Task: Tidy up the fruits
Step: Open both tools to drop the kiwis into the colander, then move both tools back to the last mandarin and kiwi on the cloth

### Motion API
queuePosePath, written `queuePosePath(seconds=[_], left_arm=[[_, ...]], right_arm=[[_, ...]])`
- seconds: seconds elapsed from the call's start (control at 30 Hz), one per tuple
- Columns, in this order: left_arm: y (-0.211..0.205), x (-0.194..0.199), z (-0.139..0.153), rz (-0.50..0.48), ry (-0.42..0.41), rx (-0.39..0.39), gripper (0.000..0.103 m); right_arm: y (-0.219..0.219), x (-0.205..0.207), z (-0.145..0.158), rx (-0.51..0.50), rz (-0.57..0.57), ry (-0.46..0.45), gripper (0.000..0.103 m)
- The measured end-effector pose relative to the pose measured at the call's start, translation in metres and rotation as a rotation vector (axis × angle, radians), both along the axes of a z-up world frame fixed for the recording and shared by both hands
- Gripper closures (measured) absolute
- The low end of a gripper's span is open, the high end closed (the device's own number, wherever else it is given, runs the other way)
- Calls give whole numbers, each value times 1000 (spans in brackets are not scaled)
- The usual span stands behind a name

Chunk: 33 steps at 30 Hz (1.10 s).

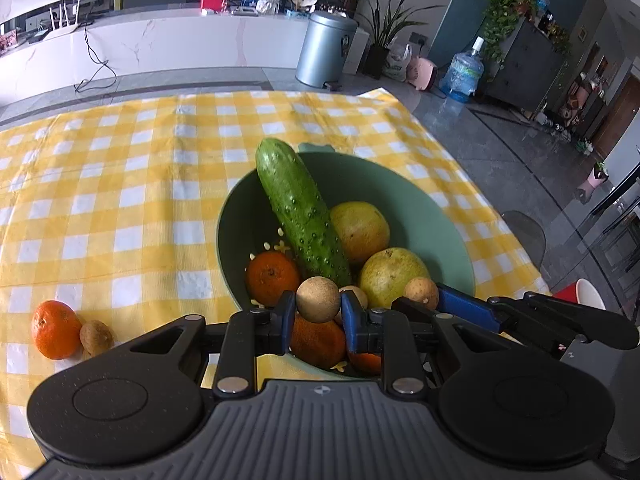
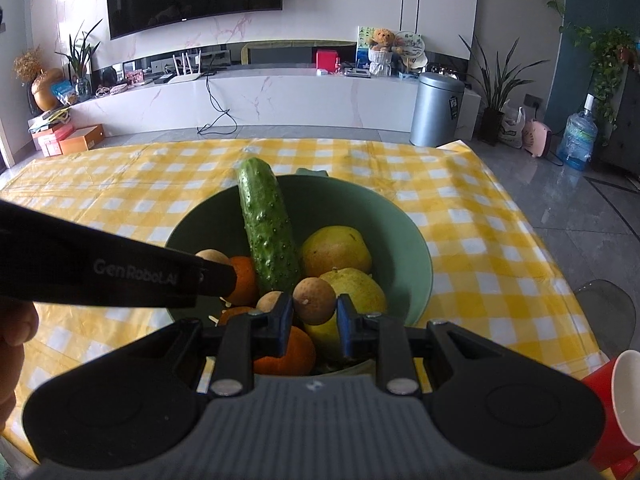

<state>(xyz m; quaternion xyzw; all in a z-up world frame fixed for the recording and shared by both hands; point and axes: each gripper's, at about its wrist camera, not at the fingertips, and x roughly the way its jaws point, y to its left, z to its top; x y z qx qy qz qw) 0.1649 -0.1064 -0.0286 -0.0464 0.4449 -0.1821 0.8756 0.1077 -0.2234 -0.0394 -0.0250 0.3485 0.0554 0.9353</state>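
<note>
A green bowl (image 1: 400, 184) (image 2: 360, 216) on the yellow checked cloth holds a cucumber (image 1: 300, 212) (image 2: 268, 232), two yellow-green pears (image 1: 360, 228) (image 1: 392, 276), tangerines (image 1: 272, 278) and a loose longan. My left gripper (image 1: 318, 303) hangs over the bowl's near side, shut on a tan longan (image 1: 318, 299). Beside it on the right, my right gripper (image 1: 426, 300) (image 2: 314, 306) is shut on a second longan (image 1: 422, 293) (image 2: 314, 300). In the right wrist view the left gripper (image 2: 222, 276) reaches in from the left with its longan (image 2: 214, 258).
A tangerine (image 1: 56, 330) and a small brown fruit (image 1: 96, 337) lie on the cloth left of the bowl. A red and white cup (image 2: 624, 396) stands at the near right. The table's right edge drops to a grey floor; a bin (image 1: 326, 48) stands beyond.
</note>
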Motion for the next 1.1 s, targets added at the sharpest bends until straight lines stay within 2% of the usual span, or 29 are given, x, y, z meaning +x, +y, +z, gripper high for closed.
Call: queuePosePath(seconds=[0.57,0.7,0.73,0.83,1.0,1.1], left_arm=[[-2,1,-7,-3,24,4,74],[-2,-3,-3,6,7,2,60],[-3,-4,0,7,-2,11,59],[-2,-10,7,14,-24,21,55],[2,-23,19,26,-76,23,50],[5,-32,27,37,-119,55,49]], right_arm=[[3,4,-3,-17,3,20,82],[2,1,-2,-15,4,4,82],[2,0,-2,-15,3,2,80],[2,-3,0,-15,-5,-16,64],[2,-10,5,-19,-11,-57,58],[2,-17,9,-21,-10,-97,47]])
